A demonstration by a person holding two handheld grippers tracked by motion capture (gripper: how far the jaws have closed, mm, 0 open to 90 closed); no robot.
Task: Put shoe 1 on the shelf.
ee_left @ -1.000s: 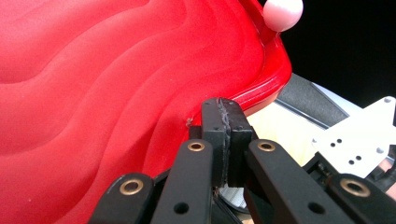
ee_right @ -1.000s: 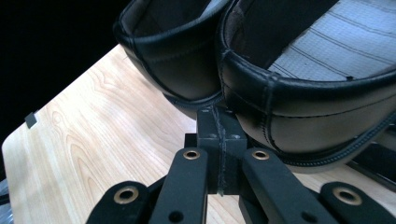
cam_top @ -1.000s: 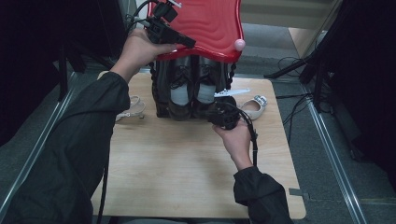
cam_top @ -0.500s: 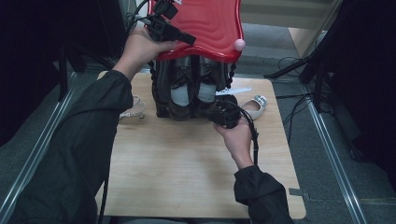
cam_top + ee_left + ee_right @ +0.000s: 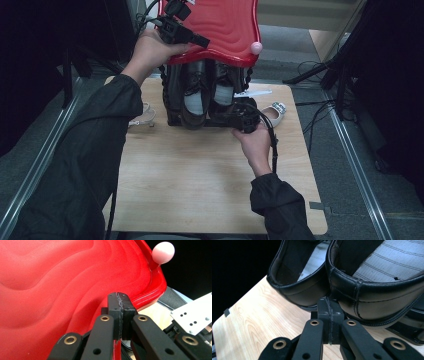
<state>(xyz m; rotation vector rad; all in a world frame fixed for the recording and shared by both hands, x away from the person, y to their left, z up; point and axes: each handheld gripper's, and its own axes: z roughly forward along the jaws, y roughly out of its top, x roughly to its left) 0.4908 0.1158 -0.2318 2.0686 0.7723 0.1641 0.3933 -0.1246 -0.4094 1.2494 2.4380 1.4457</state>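
Lid held up, black shoes already in the rack, right gripper down at their heels.

Nearest me, my right gripper (image 5: 245, 120) sits low on the worktop (image 5: 200, 190) with its jaws clenched and empty, their tips touching the heel of the right-hand black shoe (image 5: 377, 300); I judge I am nudging the pair fully home. The pair of black shoes (image 5: 207, 97) stands side by side inside the dark shoe rack (image 5: 172, 95), so loading looks largely done. Above it, my left gripper (image 5: 182, 32) has its jaws clenched on the edge of the red lid (image 5: 225, 25), propping it open, with the pink knob (image 5: 256, 48) at its corner. What I think remains: settling the shoes and lowering the lid. A light sandal (image 5: 142, 116) lies left of the rack and a pale flat shoe (image 5: 274, 111) right of it, both outside.
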